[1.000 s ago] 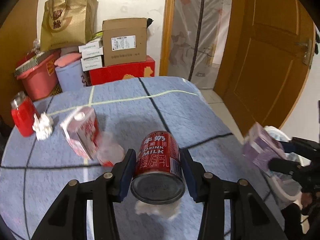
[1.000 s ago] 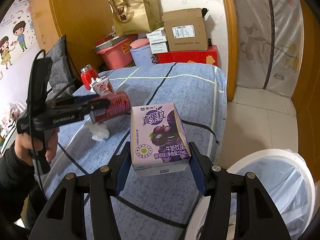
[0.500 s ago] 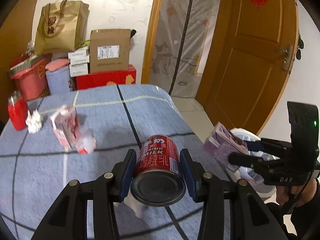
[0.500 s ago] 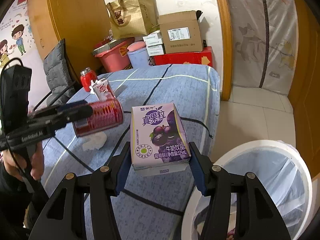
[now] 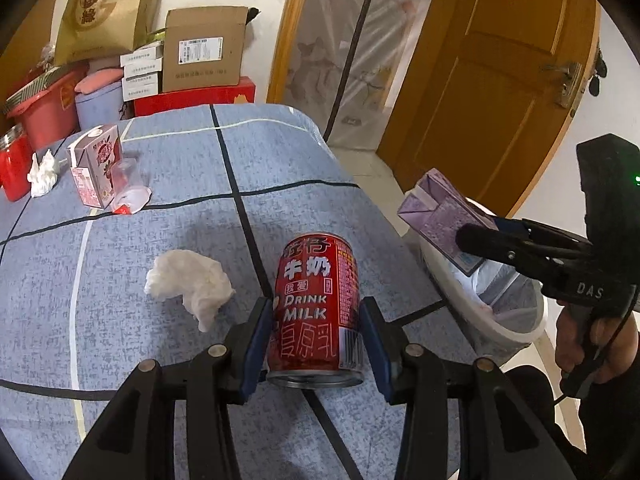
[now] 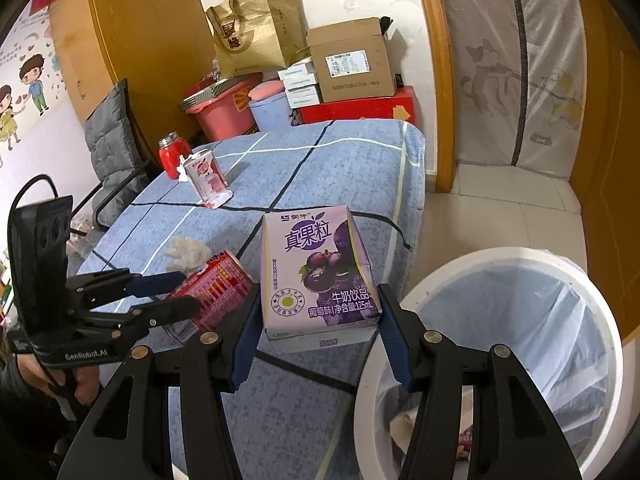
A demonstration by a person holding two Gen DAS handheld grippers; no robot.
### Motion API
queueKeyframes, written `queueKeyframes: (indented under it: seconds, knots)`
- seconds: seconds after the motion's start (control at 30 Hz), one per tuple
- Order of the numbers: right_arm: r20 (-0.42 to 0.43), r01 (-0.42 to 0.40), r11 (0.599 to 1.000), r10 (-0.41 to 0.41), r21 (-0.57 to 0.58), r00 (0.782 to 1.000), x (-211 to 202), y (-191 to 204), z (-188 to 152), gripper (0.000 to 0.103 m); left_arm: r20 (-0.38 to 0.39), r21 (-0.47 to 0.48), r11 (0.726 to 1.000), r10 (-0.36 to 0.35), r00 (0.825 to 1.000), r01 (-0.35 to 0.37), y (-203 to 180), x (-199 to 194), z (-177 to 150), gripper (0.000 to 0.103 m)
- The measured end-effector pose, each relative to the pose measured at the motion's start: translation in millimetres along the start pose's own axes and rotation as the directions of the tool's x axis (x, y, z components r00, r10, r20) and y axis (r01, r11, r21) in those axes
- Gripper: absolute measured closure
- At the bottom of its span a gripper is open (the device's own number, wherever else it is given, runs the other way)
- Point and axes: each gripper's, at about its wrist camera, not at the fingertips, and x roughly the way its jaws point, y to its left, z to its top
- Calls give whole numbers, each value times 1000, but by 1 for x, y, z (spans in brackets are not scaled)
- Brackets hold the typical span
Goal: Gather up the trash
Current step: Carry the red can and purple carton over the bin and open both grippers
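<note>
My left gripper (image 5: 316, 344) is shut on a red milk can (image 5: 318, 308) and holds it above the blue checked table (image 5: 280, 152) near its right edge. My right gripper (image 6: 318, 332) is shut on a purple grape milk carton (image 6: 316, 272), held at the table's edge beside the white bin (image 6: 592, 292) lined with a clear bag. The carton (image 5: 440, 216) and bin (image 5: 508, 320) also show in the left wrist view. A crumpled white tissue (image 5: 188, 284) lies on the table left of the can.
A pink milk carton (image 5: 98, 168), a clear plastic cup (image 5: 128, 188), another tissue (image 5: 42, 170) and a red jar (image 5: 12, 168) stand at the table's far left. Boxes and tubs (image 5: 192, 60) are stacked behind the table. A wooden door (image 5: 500, 80) is to the right.
Both grippers have moved right toward the bin with their loads. The can has left the tissue it was over; the tissue now lies to its left.
</note>
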Motion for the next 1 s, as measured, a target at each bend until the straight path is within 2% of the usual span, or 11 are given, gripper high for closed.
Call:
queueKeyframes:
  seconds: [0.23,0.3,0.43,0.77,1.0]
  knots:
    - [13,1,1000,-1,13,1000,-12,-2,-7,48,-83,9,999,52,995,-51,-7,13,-3,50]
    - [15,2,1000,-2,12,1000,-14,-1,-8,48,-87,-7,999,46,995,-47,-5,15,-4,50]
    - [21,6,1000,-6,14,1000,-21,-2,-11,48,-56,13,998,60,997,-60,-10,12,-7,50]
    - [48,14,1000,-15,28,999,-40,-9,-18,48,34,31,999,26,999,-27,-30,-11,-3,51]
    - [68,40,998,-43,55,997,-56,-20,-25,48,66,47,999,-9,998,6,-50,-13,9,51]
